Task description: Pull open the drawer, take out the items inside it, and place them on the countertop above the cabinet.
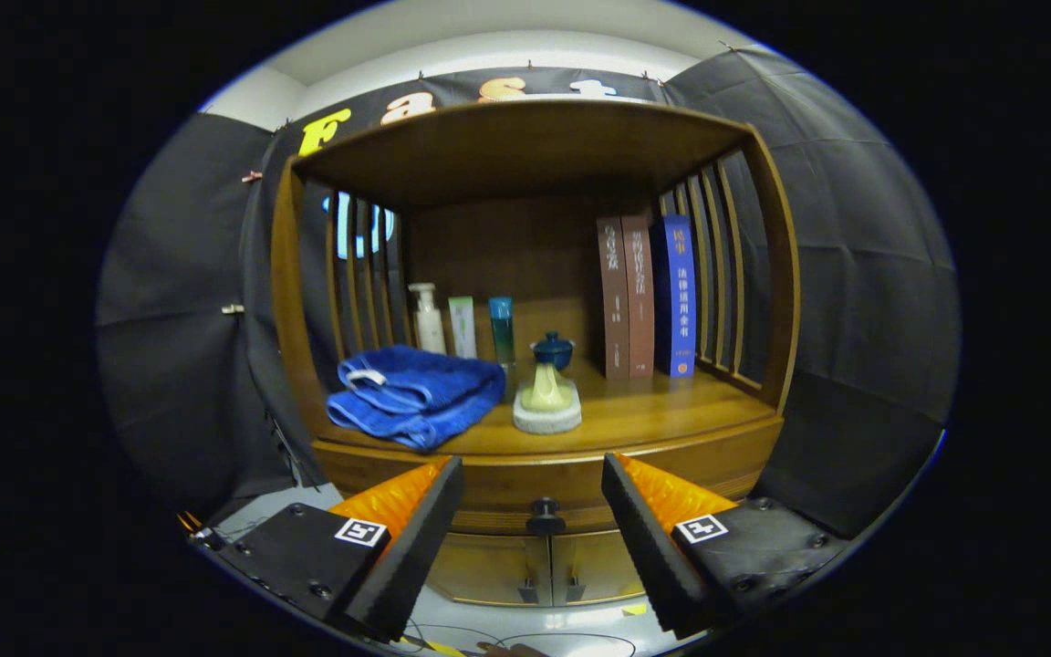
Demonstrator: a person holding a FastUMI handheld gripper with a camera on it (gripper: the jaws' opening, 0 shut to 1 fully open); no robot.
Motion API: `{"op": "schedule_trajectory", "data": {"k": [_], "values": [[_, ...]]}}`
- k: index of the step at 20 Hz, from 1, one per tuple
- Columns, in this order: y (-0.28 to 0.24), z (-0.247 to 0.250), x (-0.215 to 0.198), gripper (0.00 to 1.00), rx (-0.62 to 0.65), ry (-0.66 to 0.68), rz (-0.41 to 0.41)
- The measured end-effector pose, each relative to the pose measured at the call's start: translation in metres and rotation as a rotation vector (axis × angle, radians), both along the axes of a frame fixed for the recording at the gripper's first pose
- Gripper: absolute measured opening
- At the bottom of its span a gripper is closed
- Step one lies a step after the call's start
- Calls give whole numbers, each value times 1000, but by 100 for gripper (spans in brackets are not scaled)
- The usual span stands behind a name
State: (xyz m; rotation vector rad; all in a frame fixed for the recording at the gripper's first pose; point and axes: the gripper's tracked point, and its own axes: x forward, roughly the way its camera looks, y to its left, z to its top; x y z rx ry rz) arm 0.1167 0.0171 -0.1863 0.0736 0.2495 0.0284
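A wooden cabinet stands ahead of me, its countertop (653,411) under an open shelf frame. Below the countertop runs the drawer front (525,488) with a dark round knob (545,516) at its middle. The drawer is closed, so its contents are hidden. My gripper (533,493) is open, with the knob in the wide gap between the fingers and slightly beyond their tips. Nothing is held.
On the countertop lie a folded blue towel (416,392), a cream object on a pale round base (546,401), a small blue lidded cup (553,349), three bottles (463,327) and three upright books (649,297). Slatted sides flank the shelf. Two cupboard doors (535,568) sit below the drawer.
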Motion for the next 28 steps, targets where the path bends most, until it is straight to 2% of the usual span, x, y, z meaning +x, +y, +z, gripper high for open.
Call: {"op": "schedule_trajectory", "data": {"k": [6,11,16,22,28], "values": [[-4,104,-32,99,6,-72,9],[-1,156,-58,99,1,-80,19],[2,174,-80,99,-36,-114,30],[-1,183,-87,99,-35,-147,15],[3,181,-88,99,-53,-138,34]]}}
